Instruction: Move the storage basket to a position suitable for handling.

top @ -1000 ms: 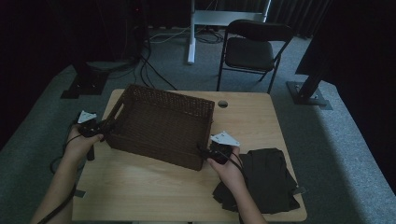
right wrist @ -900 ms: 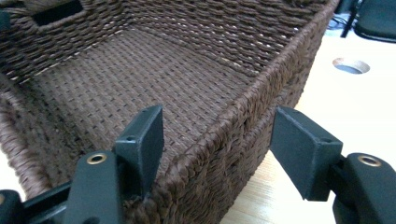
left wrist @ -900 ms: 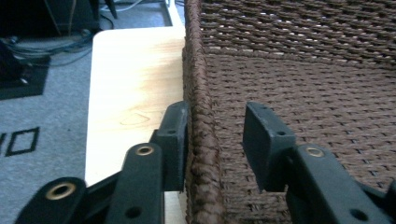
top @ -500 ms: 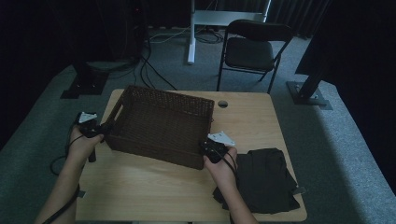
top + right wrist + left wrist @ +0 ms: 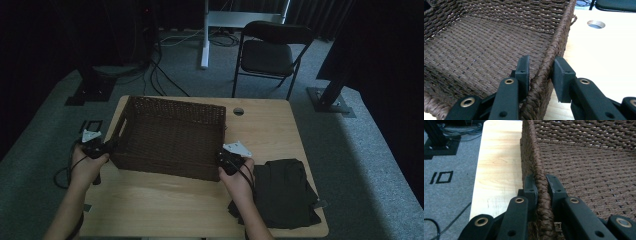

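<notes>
Both grippers, L [image 5: 541, 186] & R [image 5: 540, 72], just clamped onto basket [image 5: 170, 135] rim at left/right walls; R pad looks partly off, wicker flexes, could slip on lift.

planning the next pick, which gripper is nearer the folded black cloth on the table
Right. The right gripper is clamped on the wicker basket rim at its near right corner, just beside the black cloth. The left gripper grips the basket's opposite end, far across the table.

The high view is dim and grainy, its edges sinking into black from nine to three o'clock. Both gripper views are brighter and sharp, though the surface [image 5: 599, 57] glares pale.
</notes>
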The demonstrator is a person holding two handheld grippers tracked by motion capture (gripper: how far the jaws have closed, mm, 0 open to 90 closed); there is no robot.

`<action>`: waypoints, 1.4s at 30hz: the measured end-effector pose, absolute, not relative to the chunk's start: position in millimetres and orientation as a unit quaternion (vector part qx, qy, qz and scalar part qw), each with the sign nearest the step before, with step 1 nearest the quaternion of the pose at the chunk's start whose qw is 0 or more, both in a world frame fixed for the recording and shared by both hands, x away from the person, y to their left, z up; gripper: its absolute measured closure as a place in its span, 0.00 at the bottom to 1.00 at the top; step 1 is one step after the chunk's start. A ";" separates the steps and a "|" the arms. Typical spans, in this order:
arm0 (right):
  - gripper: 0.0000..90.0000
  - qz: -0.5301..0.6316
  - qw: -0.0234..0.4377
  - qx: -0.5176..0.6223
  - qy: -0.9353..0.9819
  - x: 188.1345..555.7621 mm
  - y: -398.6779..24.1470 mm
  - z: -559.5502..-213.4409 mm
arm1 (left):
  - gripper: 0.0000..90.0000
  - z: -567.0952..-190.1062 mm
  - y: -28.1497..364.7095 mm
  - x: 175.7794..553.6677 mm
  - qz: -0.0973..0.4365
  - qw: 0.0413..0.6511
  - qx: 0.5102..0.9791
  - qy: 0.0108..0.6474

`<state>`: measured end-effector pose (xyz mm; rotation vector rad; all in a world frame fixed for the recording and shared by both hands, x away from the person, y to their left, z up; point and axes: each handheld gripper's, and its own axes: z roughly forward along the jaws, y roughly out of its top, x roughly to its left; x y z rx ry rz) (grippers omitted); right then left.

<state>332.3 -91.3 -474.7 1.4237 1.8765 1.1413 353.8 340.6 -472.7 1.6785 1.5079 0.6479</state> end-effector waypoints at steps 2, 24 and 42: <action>0.76 0.425 0.255 0.521 0.694 331.1 -91.9 -475.1 | 0.90 -472.6 341.3 348.1 0.255 0.385 0.657 0.595; 0.77 0.438 0.230 0.487 0.720 307.2 -91.7 -475.0 | 0.88 -474.6 345.8 280.9 0.263 0.388 0.639 0.609; 0.77 0.438 0.228 0.491 0.717 285.7 -88.1 -475.8 | 0.87 -473.6 350.4 265.9 0.259 0.383 0.648 0.604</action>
